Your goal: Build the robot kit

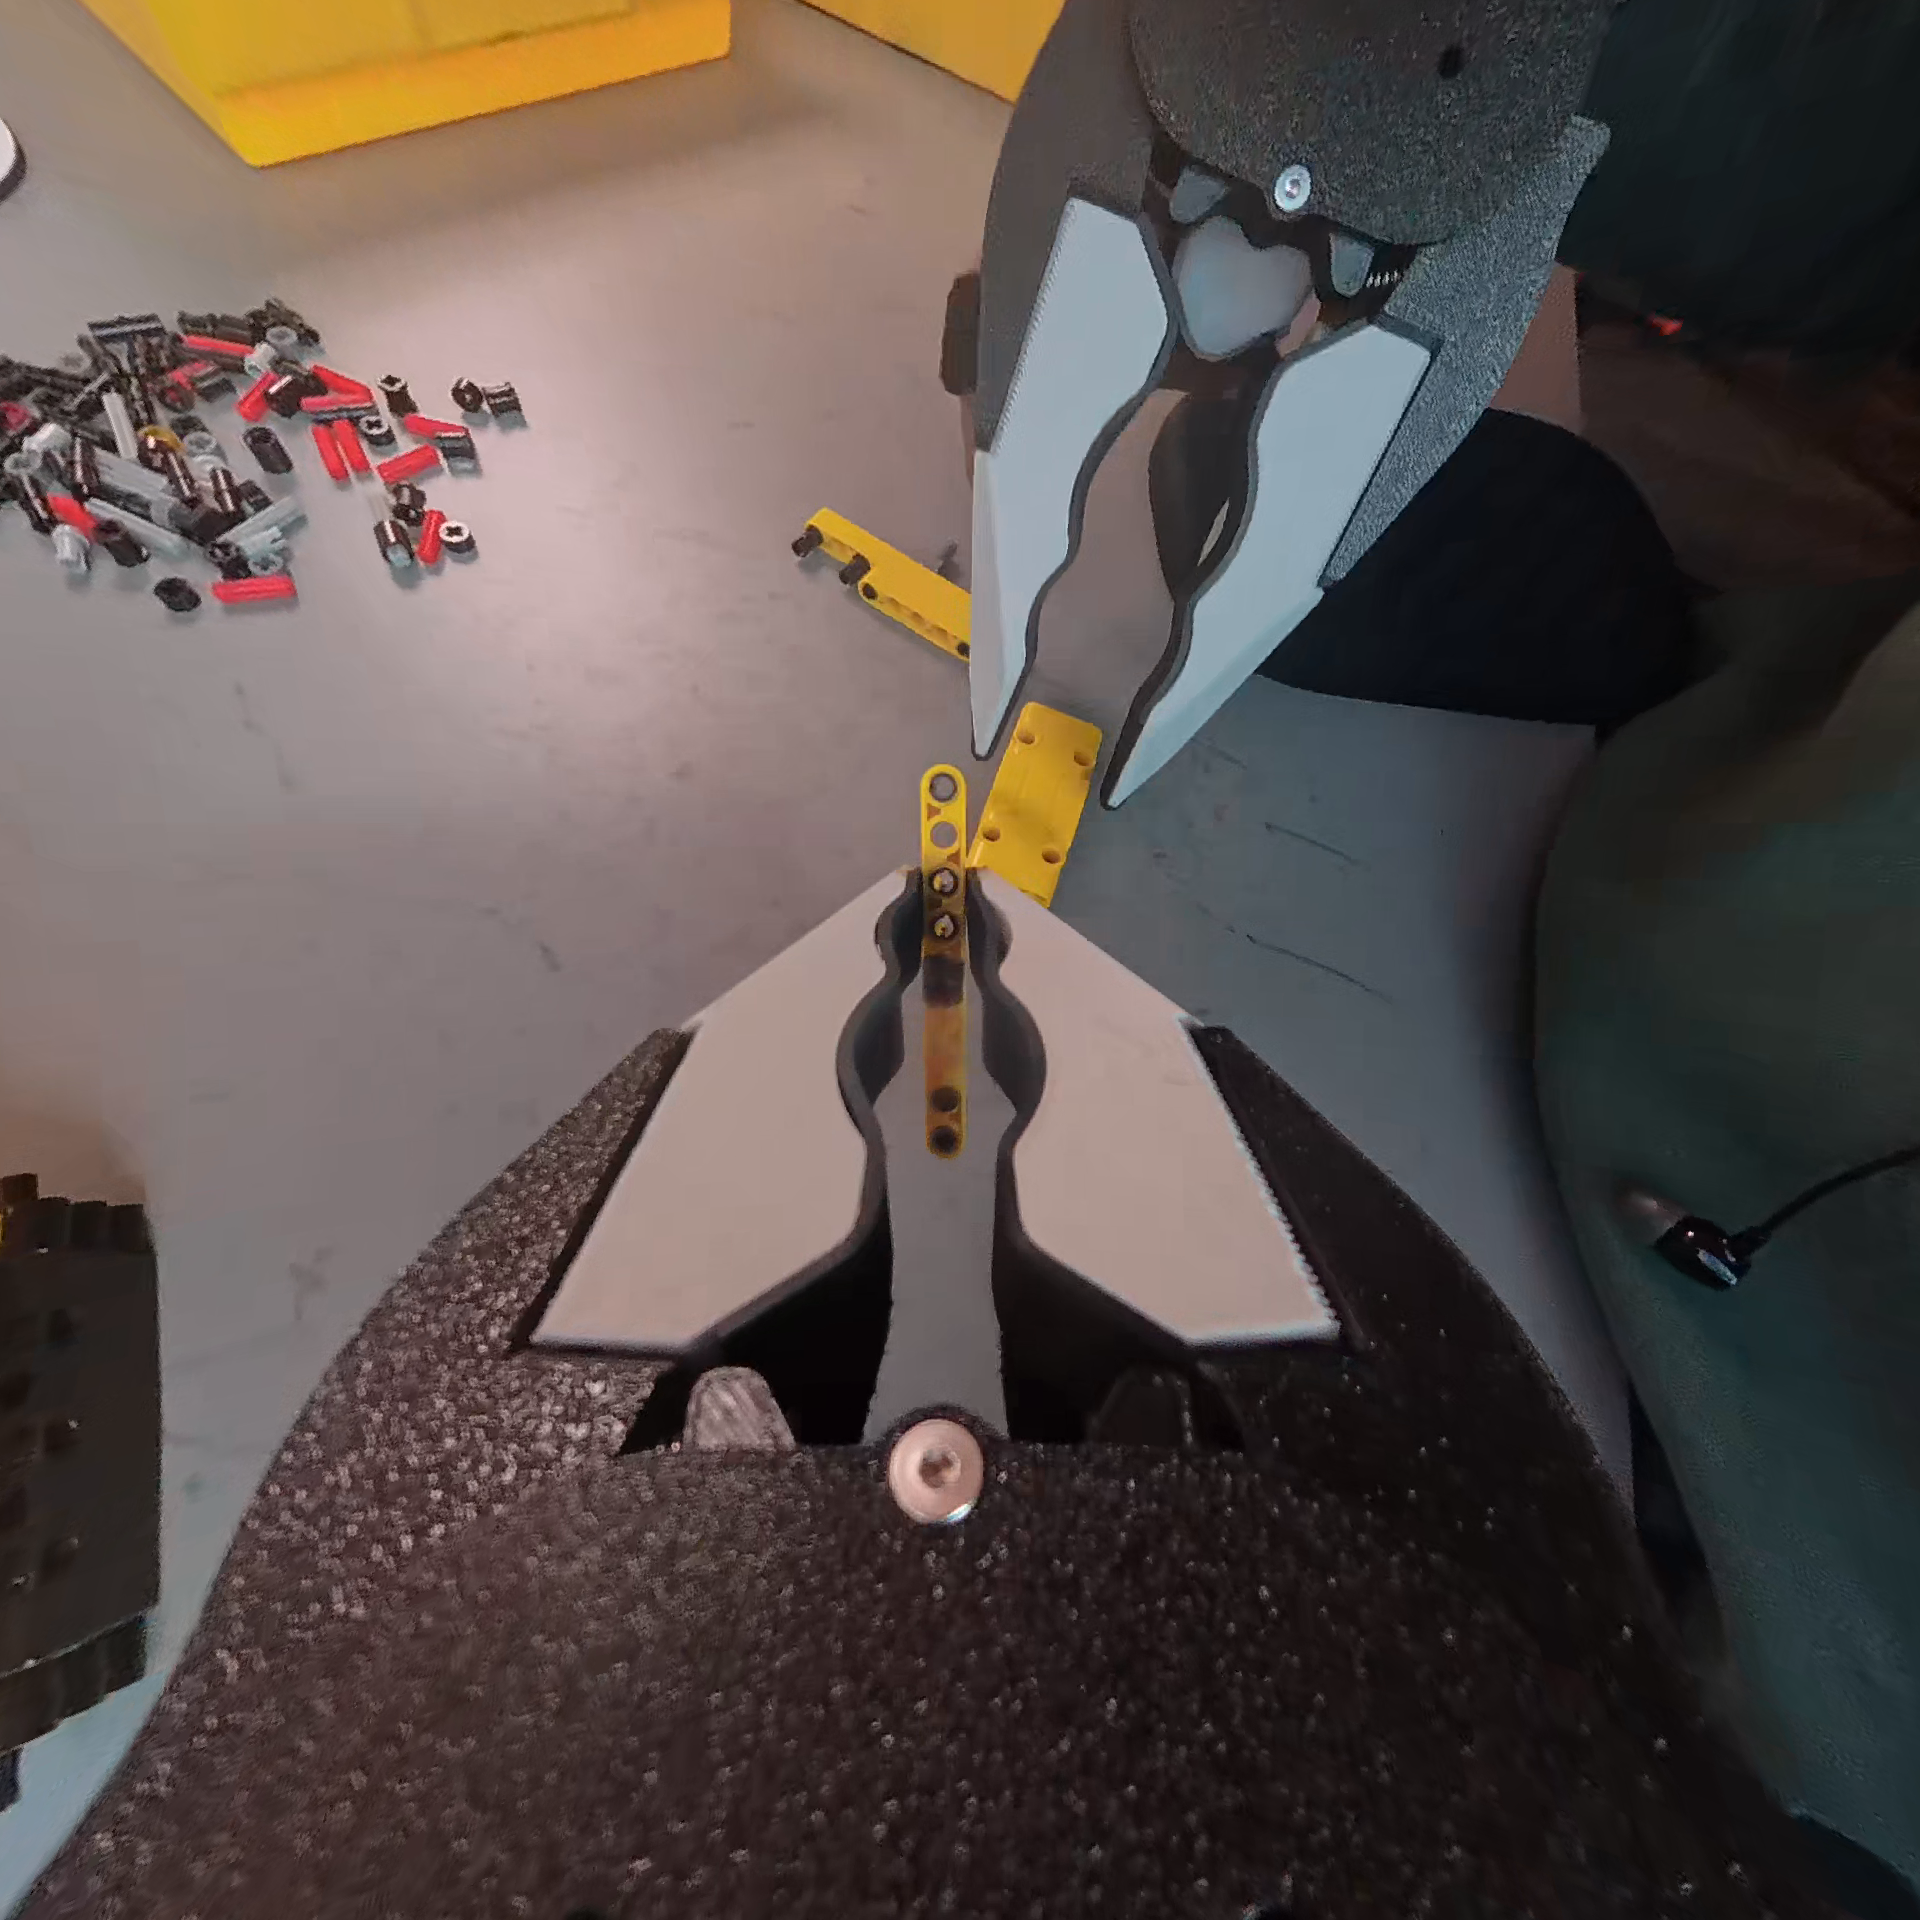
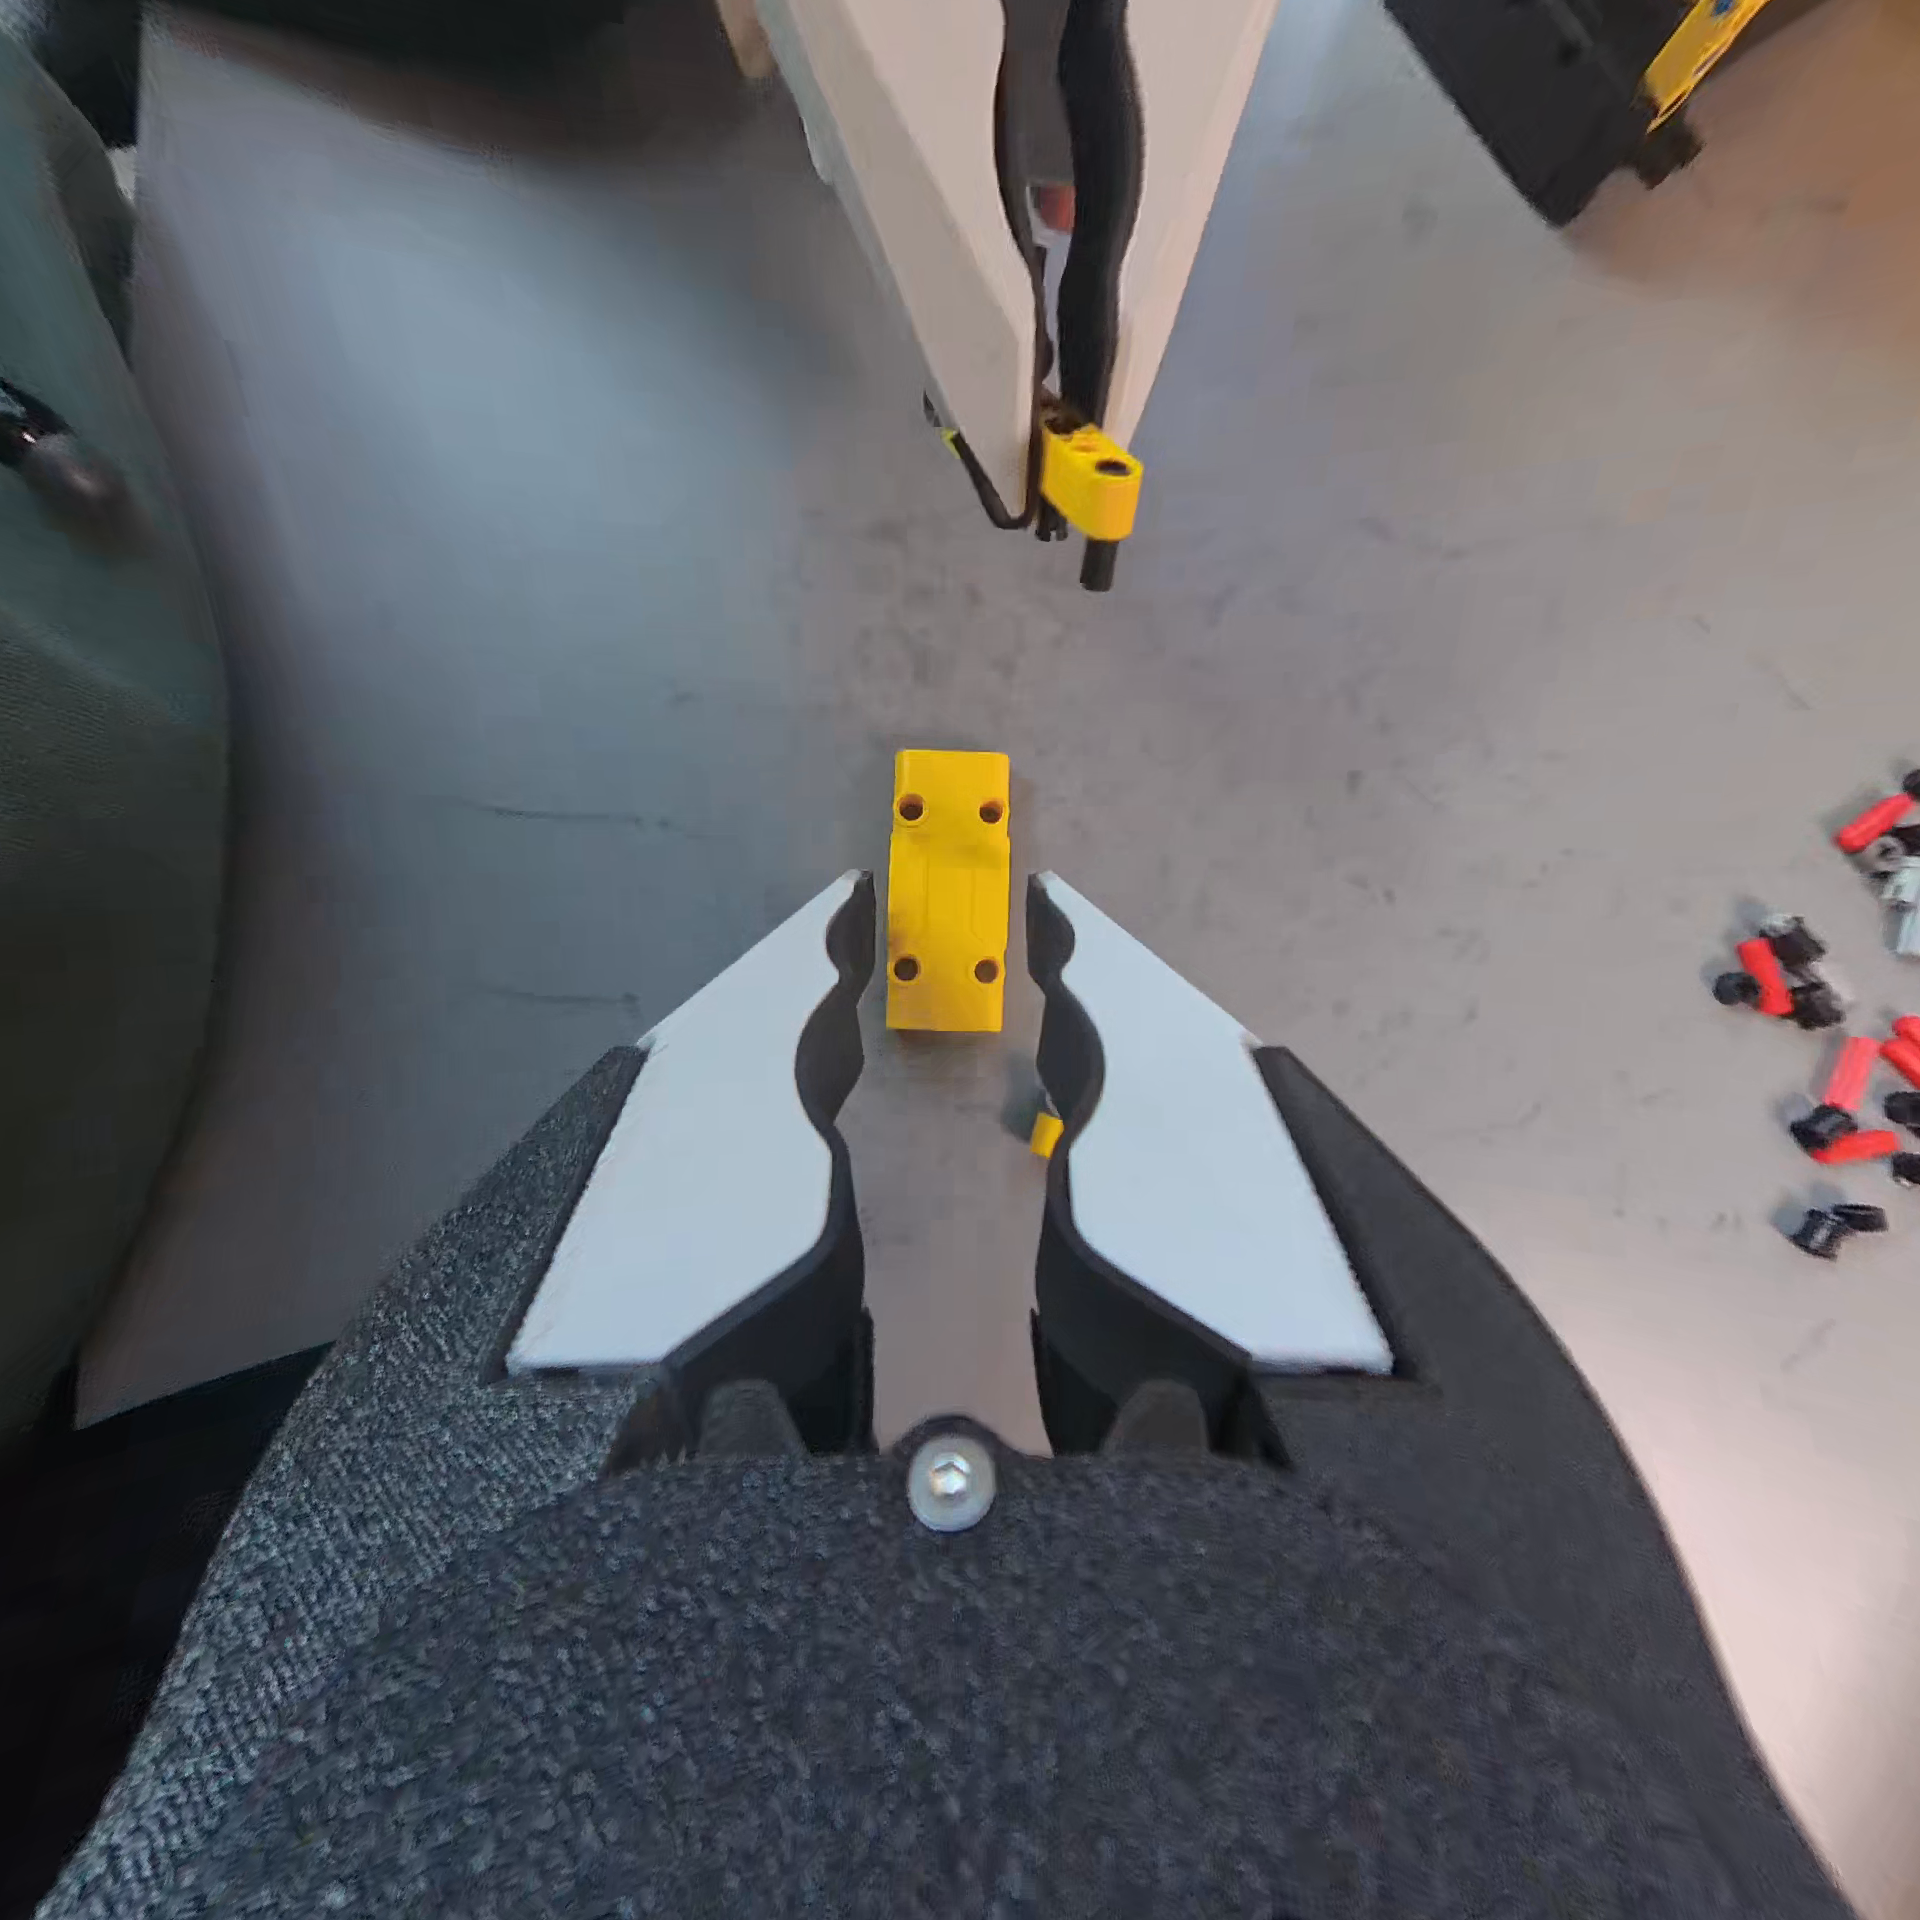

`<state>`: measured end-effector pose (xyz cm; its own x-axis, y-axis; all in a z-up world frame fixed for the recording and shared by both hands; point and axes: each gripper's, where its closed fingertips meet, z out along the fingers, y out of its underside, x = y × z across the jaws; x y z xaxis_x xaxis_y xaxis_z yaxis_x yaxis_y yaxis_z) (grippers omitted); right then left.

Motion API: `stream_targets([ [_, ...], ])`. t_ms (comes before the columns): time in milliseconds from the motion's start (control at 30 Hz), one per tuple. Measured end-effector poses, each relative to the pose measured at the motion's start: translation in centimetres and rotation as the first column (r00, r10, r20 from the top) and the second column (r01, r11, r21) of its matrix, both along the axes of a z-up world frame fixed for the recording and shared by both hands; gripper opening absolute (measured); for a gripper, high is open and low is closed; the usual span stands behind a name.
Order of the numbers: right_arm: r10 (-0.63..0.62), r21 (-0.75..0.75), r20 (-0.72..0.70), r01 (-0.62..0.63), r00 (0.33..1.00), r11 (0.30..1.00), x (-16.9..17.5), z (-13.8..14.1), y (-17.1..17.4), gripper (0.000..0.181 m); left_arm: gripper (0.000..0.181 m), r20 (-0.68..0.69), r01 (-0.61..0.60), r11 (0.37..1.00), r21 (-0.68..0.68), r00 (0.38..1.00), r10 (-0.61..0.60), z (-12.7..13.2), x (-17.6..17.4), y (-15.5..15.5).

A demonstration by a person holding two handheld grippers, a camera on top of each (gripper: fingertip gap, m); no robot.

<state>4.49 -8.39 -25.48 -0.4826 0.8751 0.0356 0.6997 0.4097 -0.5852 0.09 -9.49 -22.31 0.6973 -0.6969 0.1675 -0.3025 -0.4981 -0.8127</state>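
The yellow block [image 2: 948,894] lay flat on the grey surface [image 2: 1351,644], between the parted fingers of the right hand-held gripper [image 2: 948,883]. The left hand-held gripper [image 1: 943,883] clamped a yellow beam [image 1: 943,831] just beside it.

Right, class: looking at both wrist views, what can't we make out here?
- Left wrist view: the long yellow bar on the table runs behind the right gripper.
- Right wrist view: most of the yellow beam sits hidden inside the left gripper.
- Right wrist view: the pile of small parts is cut by the edge.
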Motion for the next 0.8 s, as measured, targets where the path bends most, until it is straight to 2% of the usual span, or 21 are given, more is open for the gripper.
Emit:
stream_targets([
  [100,0.011,0.013,0.051,-0.012,0.999,1.000,-0.3,-1.1,-0.1,0.029,0.007,0.027,-0.043,0.998,-0.046,0.999,0.044,-0.4,-0.2,0.3],
  [267,0.015,-0.031,0.021,-0.014,1.000,0.999,-0.9,-1.3,-0.9,0.024,0.007,0.186,-0.061,0.992,-0.113,0.979,0.081,0.4,0.0,0.2],
  [400,-0.044,0.001,-0.094,0.044,0.995,0.999,-1.3,-0.9,-0.5,0.024,0.007,0.328,-0.050,0.984,-0.172,0.939,0.105,1.2,0.2,0.4],
  [567,-0.154,-0.011,-0.345,0.160,0.926,0.987,-2.7,2.6,1.4,0.024,0.007,0.439,-0.073,0.976,-0.207,0.884,0.159,2.1,0.0,1.3],
  [667,-0.165,0.014,-0.399,0.186,0.902,0.983,-3.0,3.2,2.1,0.024,0.007,0.476,-0.094,0.968,-0.231,0.857,0.196,2.3,-0.4,1.9],
  [733,-0.171,0.002,-0.401,0.188,0.900,0.982,-3.0,3.1,2.1,0.024,0.007,0.465,-0.108,0.968,-0.225,0.861,0.204,2.1,-0.6,2.1],
  [800,-0.174,-0.006,-0.409,0.188,0.896,0.982,-3.0,3.1,2.2,0.024,0.007,0.466,-0.092,0.985,-0.144,0.872,0.150,3.0,-0.4,2.0],
])
